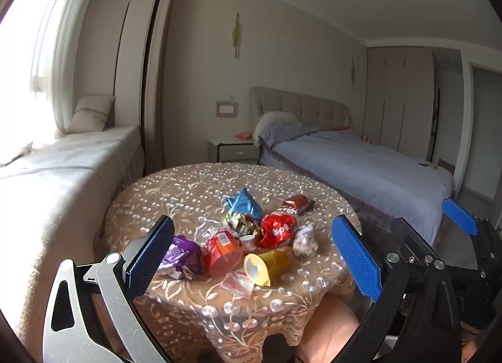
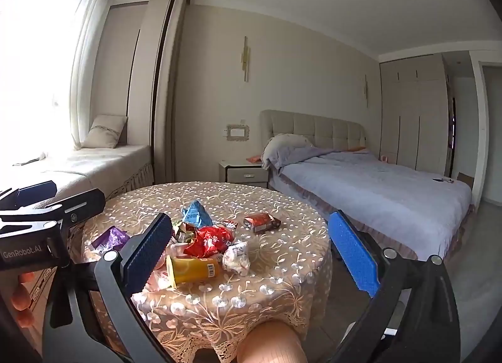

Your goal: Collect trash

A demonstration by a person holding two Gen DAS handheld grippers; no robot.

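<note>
A pile of trash lies on a round table with a lace cloth (image 1: 188, 193) (image 2: 282, 269). It holds a blue wrapper (image 1: 243, 203) (image 2: 196, 213), a red bag (image 1: 277, 229) (image 2: 210, 239), a yellow cup on its side (image 1: 269, 264) (image 2: 193, 269), an orange cup (image 1: 221, 251), a purple wrapper (image 1: 182, 255) (image 2: 111, 237), a dark red pack (image 1: 296, 203) (image 2: 262, 221) and a crumpled white wad (image 1: 304, 240) (image 2: 237, 256). My left gripper (image 1: 255, 256) is open, held before the pile, empty. My right gripper (image 2: 251, 256) is open and empty, above the table's near edge.
A bed with a grey-blue cover (image 1: 360, 162) (image 2: 376, 187) stands right of the table. A window seat (image 1: 62, 168) (image 2: 94, 165) runs along the left. A nightstand (image 1: 233, 148) (image 2: 246, 171) is behind the table. A knee (image 2: 269, 344) shows below.
</note>
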